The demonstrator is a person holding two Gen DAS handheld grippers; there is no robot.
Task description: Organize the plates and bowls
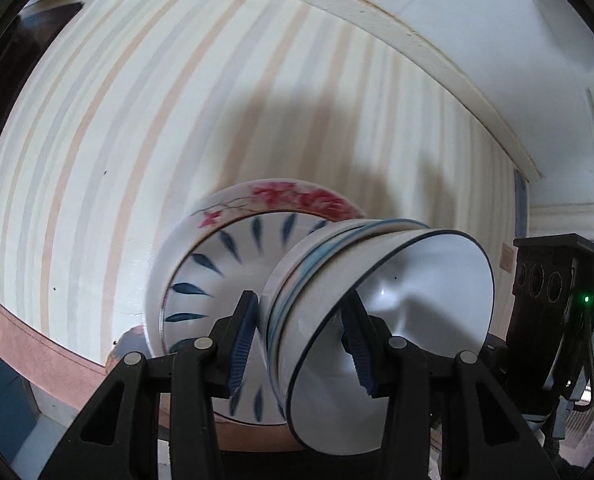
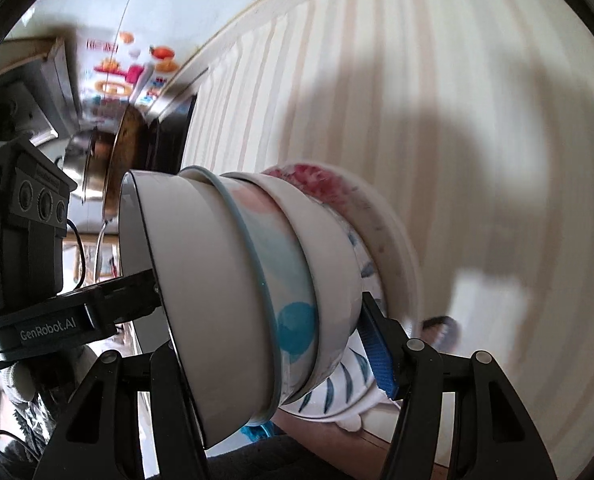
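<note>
Bowls (image 1: 377, 320) nested three deep sit on two stacked plates (image 1: 217, 264) on the striped table (image 1: 137, 120). My left gripper (image 1: 301, 344) and right gripper (image 2: 265, 344) both clamp the bowl stack's wall, jaws closed on it. If I pull unevenly, I reckon the bowls could slip apart or drag the plates.

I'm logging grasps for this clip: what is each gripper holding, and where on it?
Both grip the stack of bowls by the walls at opposite sides: the left gripper has one finger inside the top bowl, and the right gripper likewise. The plates lie under the stack.
</note>
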